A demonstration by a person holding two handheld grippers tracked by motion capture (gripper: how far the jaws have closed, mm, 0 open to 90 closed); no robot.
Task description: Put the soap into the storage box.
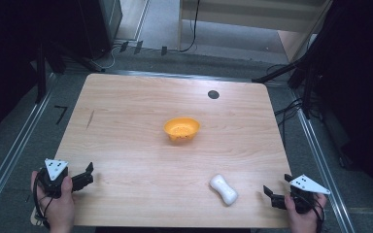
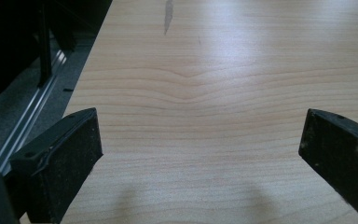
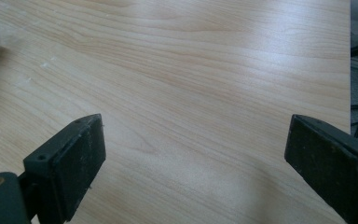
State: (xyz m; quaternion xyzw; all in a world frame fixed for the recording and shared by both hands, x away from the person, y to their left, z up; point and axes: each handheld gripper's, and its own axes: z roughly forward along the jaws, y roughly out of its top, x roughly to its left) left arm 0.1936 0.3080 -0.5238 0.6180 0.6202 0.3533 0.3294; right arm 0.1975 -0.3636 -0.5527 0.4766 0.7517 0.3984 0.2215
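We find both grippers at the near edge of the table, each held in a hand that comes in from below. The left gripper sits at the near left corner, jaws spread wide with only bare wood between them. The right gripper sits at the near right corner, jaws likewise released and holding nothing, and it points inward toward the soap. The soap (white, waisted like a bone) lies flat just beside that gripper, apart from it. Farther on, near the table's middle, stands the bowl, orange, upright and well apart from the soap.

We judge the step in hand to be the reach for the soap. To do it well, the right gripper should swing left and straddle the narrow waist before closing.
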